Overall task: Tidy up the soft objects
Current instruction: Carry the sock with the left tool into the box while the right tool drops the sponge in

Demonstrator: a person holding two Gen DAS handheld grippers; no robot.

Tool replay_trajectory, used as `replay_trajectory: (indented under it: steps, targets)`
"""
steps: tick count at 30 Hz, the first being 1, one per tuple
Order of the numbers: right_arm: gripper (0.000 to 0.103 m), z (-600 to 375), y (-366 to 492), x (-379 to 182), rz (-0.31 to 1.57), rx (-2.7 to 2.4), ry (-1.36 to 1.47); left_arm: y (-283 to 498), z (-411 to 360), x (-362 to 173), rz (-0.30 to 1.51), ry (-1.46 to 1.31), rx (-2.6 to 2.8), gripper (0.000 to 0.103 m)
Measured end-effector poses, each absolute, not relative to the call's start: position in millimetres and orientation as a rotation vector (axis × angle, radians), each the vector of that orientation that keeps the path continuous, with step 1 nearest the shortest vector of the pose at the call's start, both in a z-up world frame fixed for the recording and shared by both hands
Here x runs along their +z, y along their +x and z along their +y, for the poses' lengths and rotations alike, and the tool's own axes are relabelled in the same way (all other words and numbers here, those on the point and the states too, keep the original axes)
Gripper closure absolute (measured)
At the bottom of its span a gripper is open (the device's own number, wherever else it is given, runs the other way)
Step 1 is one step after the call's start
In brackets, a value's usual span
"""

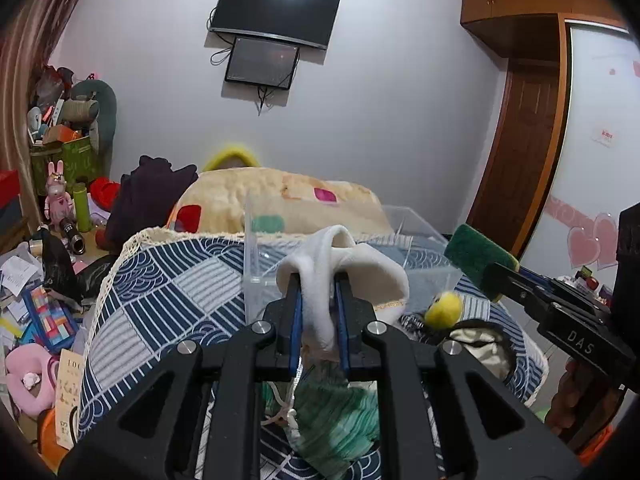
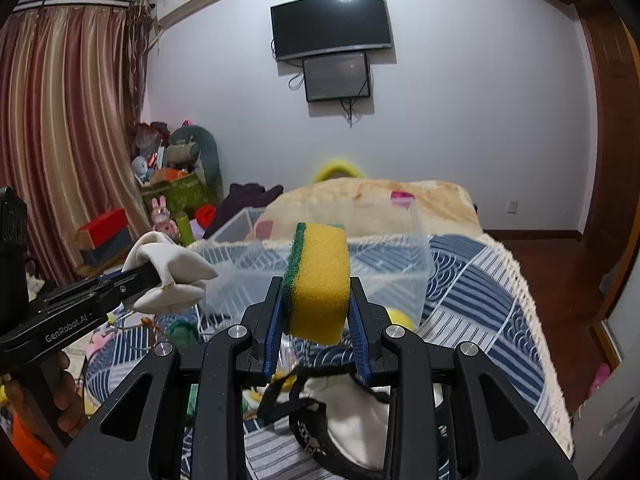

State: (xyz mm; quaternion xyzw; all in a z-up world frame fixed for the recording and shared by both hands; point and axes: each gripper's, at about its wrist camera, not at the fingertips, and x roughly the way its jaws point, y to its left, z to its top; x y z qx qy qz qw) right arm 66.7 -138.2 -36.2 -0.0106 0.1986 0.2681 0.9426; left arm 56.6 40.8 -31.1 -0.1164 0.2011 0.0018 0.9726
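Left claw (image 1: 319, 304) is clamped tight on a white cloth (image 1: 344, 268), which drapes over its fingertips in the air above the patterned blue bedcover (image 1: 160, 292), just in front of the clear plastic bin (image 2: 320, 256). Right claw (image 2: 318, 304) is squeezed shut on a yellow sponge with a green scrub side (image 2: 318, 276), held up before that same bin. Below them, a green knit piece (image 1: 340, 412) and a small yellow ball (image 1: 442, 310) lie on the bedcover.
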Motion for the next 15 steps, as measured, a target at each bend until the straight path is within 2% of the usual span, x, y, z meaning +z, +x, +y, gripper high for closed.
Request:
replay_trajectory:
  steps: [15]
  targets:
    - [0.076,-138.7,89.6,-0.6,0.324,0.508,-0.047,85.1,53.6,24.8,0.331,-0.198,0.029,0.089]
